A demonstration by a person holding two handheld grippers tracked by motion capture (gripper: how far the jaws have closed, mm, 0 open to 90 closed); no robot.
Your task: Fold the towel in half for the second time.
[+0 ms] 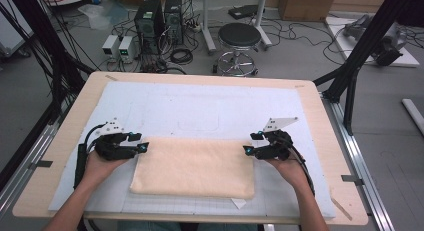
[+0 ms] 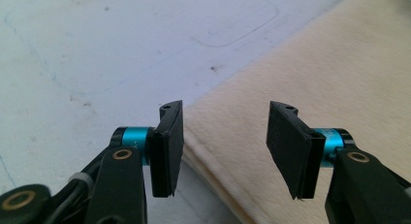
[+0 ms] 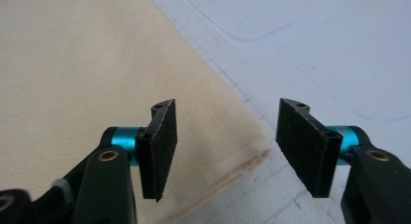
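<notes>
High view: a folded towel (image 1: 195,167) lies flat on the white mat (image 1: 200,108) near the desk's (image 1: 320,116) front edge, left gripper (image 1: 143,147) at its far left corner, right gripper (image 1: 247,149) at its far right corner.

Left gripper view: jaws wide, straddling the towel's edge (nothing gripped).

Right gripper view: jaws wide over the towel's corner.

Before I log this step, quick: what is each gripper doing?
Left gripper: open, empty, jaws straddling the far left corner of the folded cream terry towel.
Right gripper: open, empty, at the towel's far right corner.
</notes>
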